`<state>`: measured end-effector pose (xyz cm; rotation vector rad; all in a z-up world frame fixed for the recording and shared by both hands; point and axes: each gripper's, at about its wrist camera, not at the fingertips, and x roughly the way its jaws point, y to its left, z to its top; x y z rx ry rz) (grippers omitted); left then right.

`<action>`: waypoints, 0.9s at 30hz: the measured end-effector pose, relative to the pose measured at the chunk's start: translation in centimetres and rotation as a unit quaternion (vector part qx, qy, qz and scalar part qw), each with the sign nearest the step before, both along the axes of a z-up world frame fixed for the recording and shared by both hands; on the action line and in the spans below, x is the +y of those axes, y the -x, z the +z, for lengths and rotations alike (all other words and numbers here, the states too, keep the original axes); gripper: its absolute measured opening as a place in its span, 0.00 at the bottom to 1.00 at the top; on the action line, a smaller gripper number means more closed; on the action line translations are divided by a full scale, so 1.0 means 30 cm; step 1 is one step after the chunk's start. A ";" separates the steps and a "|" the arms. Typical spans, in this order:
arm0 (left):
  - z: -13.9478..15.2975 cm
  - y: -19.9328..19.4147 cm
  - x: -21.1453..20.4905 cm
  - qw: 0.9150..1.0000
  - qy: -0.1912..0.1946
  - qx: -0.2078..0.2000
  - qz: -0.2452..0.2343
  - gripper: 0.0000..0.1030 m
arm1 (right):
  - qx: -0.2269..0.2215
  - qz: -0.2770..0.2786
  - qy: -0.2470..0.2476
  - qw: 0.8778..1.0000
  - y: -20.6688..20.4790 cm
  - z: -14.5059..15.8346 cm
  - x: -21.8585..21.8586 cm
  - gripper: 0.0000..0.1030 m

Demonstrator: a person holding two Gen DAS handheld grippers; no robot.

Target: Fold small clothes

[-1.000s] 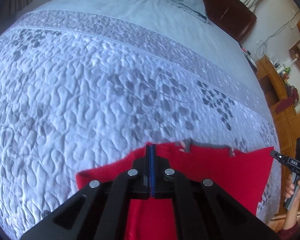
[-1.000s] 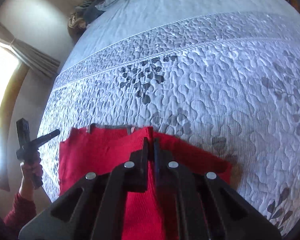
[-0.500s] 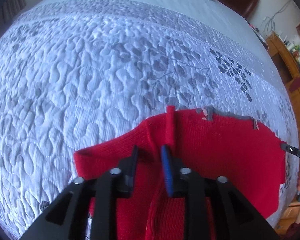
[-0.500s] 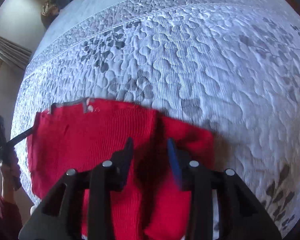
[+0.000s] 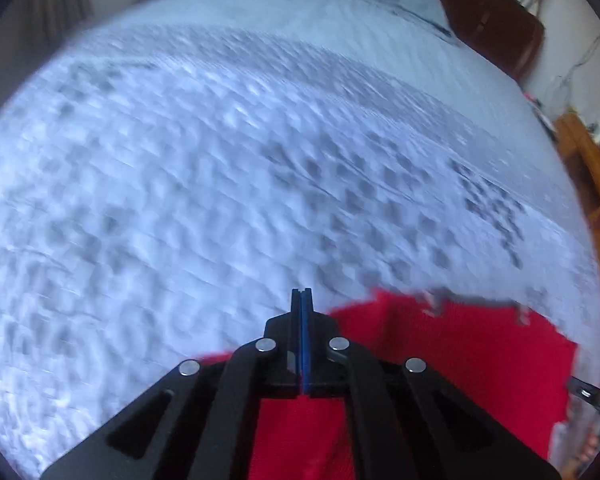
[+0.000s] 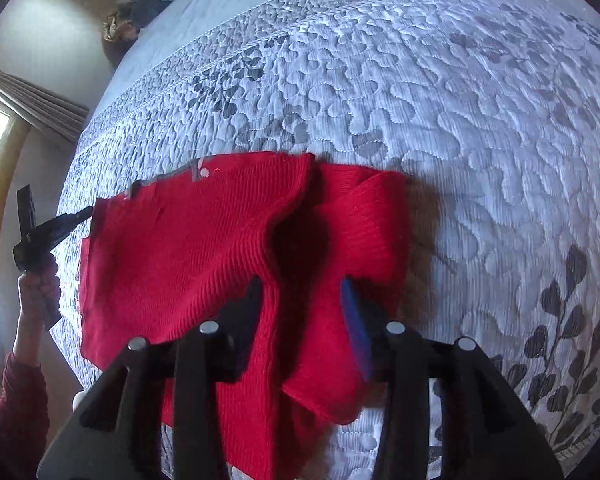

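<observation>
Red knit sweater [image 6: 188,264] lies flat on the quilted bedspread [image 6: 460,120], center-left of the right wrist view, grey collar trim along its top edge. Its sleeve is folded in over the body at center-right, leaving a raised ridge and a dark crease. Right gripper [image 6: 300,312] at lower center hangs over that ridge, jaws partly apart, nothing pinched; likely released so the fold settles. In the left wrist view, blurred, the sweater [image 5: 452,360] sits lower right. Left gripper [image 5: 301,300] at lower center has jaws pressed together with no cloth between them, tips over bare quilt just past the sweater's edge. A hand [image 6: 40,284] at far left holds its handle.
</observation>
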<state>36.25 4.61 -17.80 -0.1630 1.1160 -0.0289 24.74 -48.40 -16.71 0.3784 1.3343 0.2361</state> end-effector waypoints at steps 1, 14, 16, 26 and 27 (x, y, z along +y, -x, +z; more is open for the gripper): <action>-0.005 -0.003 0.010 1.000 -0.015 -0.001 0.000 0.00 | 0.001 0.001 0.003 1.000 0.001 -0.004 0.005 0.40; -0.015 0.323 -0.068 0.992 0.017 0.075 -0.101 0.23 | 0.037 0.080 -0.012 0.996 0.257 0.033 0.078 0.51; -0.020 0.403 -0.074 0.991 0.014 0.078 -0.109 0.25 | 0.056 0.097 -0.007 0.994 0.307 0.016 0.107 0.51; -0.027 0.596 -0.114 0.990 -0.038 0.071 -0.118 0.35 | 0.054 0.127 0.048 0.989 0.467 0.071 0.155 0.05; -0.043 0.601 -0.119 0.989 -0.039 0.077 -0.123 0.35 | 0.062 0.124 0.050 0.989 0.474 0.055 0.149 0.04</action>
